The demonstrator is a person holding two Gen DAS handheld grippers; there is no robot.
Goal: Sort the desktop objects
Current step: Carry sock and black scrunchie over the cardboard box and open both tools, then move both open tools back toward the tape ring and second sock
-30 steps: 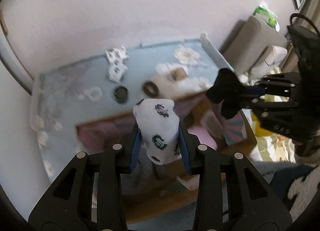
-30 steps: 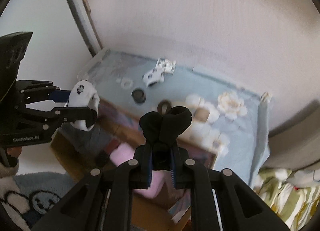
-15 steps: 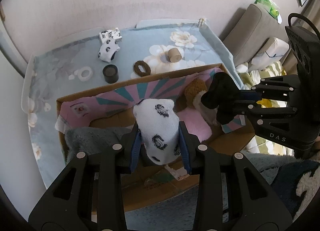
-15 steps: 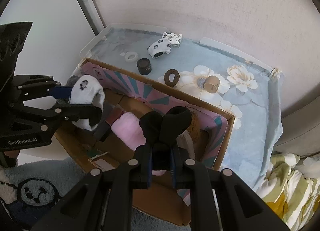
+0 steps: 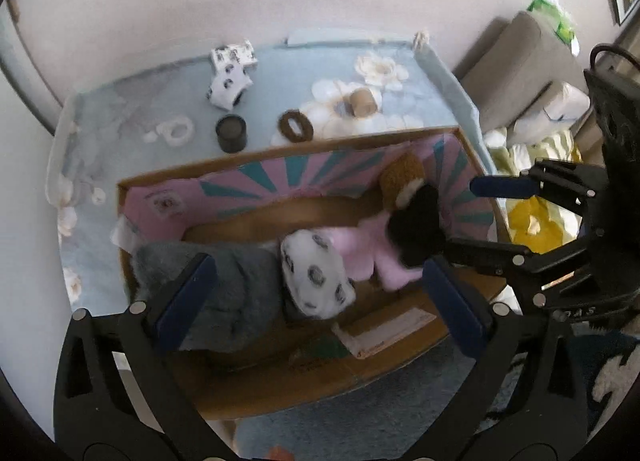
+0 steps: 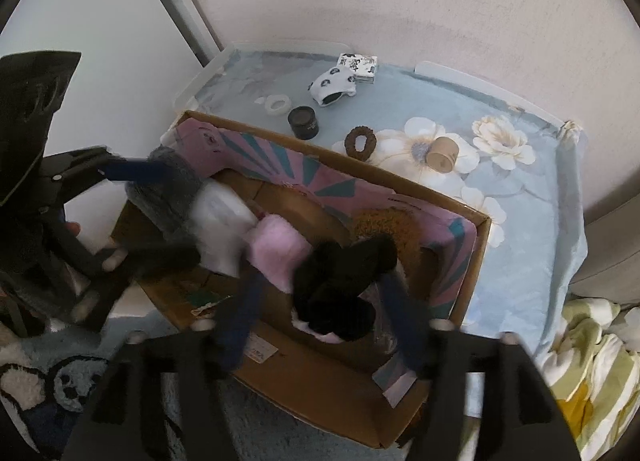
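Both my grippers, left (image 5: pixel 320 293) and right (image 6: pixel 320 325), hang released over the cardboard box (image 6: pixel 464 285), the spotted sock (image 5: pixel 316 279) and black sock (image 6: pixel 340 289) dropped inside, while another spotted sock (image 6: pixel 334 85), jar (image 6: pixel 303 122), hair tie (image 6: pixel 360 142) and rolls wait on the bench (image 6: pixel 532 197).
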